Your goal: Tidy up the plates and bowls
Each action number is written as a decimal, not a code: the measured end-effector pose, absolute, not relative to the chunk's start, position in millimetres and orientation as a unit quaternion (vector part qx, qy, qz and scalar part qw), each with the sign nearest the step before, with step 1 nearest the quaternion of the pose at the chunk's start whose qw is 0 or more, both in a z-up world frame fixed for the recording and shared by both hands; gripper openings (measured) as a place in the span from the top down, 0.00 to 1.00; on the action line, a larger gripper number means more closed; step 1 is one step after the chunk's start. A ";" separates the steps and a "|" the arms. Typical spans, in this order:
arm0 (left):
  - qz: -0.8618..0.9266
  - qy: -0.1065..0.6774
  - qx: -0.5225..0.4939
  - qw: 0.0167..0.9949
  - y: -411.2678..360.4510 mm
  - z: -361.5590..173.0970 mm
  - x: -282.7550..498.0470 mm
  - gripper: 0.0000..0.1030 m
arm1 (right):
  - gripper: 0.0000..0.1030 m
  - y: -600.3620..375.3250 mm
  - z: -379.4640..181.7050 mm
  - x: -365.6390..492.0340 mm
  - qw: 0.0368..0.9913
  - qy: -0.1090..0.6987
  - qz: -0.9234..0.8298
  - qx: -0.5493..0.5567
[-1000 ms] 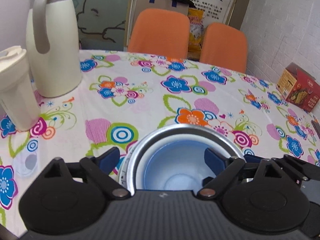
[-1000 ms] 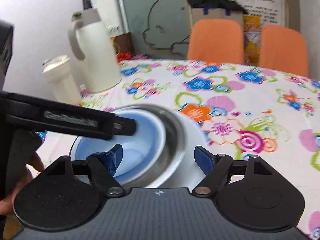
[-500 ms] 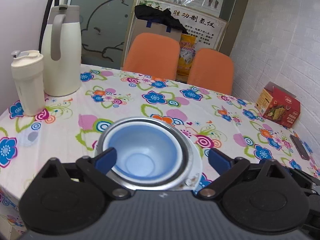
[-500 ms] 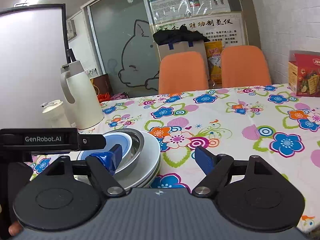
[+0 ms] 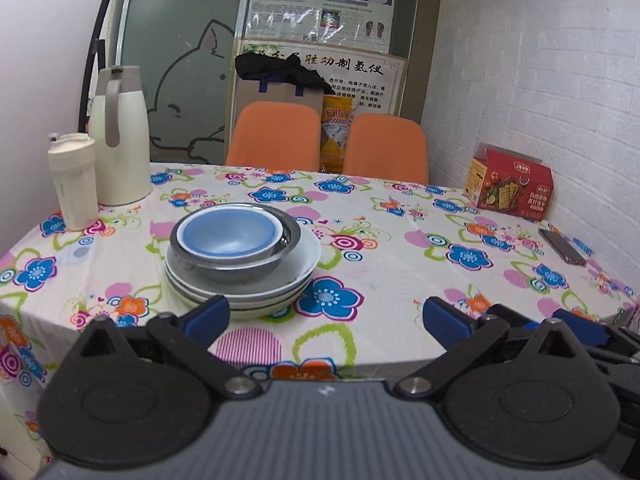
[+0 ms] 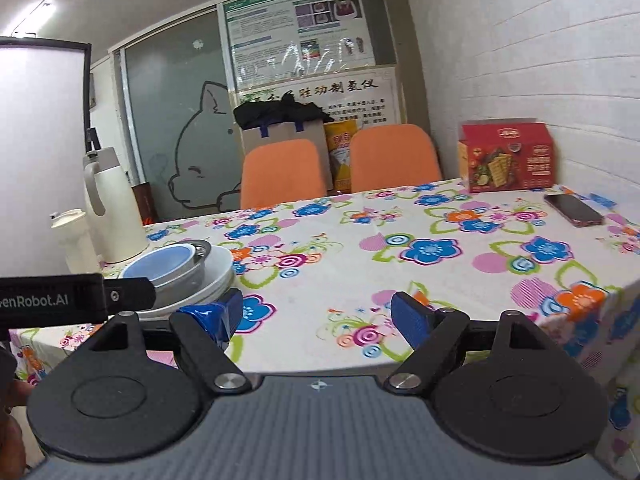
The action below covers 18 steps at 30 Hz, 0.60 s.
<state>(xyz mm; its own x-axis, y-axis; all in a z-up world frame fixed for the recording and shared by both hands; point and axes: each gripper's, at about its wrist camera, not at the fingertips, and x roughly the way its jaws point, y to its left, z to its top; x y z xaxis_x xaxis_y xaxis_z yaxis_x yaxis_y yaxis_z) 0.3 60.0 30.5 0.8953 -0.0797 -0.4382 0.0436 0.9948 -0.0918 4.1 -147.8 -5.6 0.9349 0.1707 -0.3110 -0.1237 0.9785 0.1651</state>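
Note:
A blue bowl point(image 5: 229, 232) nests inside a steel bowl point(image 5: 240, 268), which sits on a stack of white plates point(image 5: 308, 256) on the flowered tablecloth. My left gripper point(image 5: 326, 318) is open and empty, held back at the table's near edge, just right of the stack. In the right wrist view the same blue bowl point(image 6: 160, 266), steel bowl point(image 6: 200, 254) and white plates point(image 6: 218, 270) lie at the left, partly hidden by the left gripper's black body point(image 6: 60, 300). My right gripper point(image 6: 316, 314) is open and empty, over the near table edge.
A cream thermos jug point(image 5: 120, 148) and a lidded cream cup point(image 5: 74, 180) stand at the back left. A red cracker box point(image 5: 510, 188) and a dark phone point(image 5: 562, 246) are at the right. Two orange chairs point(image 5: 276, 136) face the far side. A hand point(image 6: 10, 396) shows at the left edge.
Both grippers have pulled back and up from the bowls to the near table edge. The whole stack now shows, standing free of the fingers.

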 end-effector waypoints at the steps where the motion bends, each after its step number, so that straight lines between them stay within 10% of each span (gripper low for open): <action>1: -0.028 0.224 -0.032 0.974 57.6 29.1 -8.0 0.00 | 0.34 -153.6 -7.3 -5.4 0.982 0.161 0.067 0.076; 18: 0.009 0.226 0.001 0.974 61.3 12.3 -43.1 0.00 | 0.32 -150.8 4.3 -51.6 0.983 0.121 0.114 0.079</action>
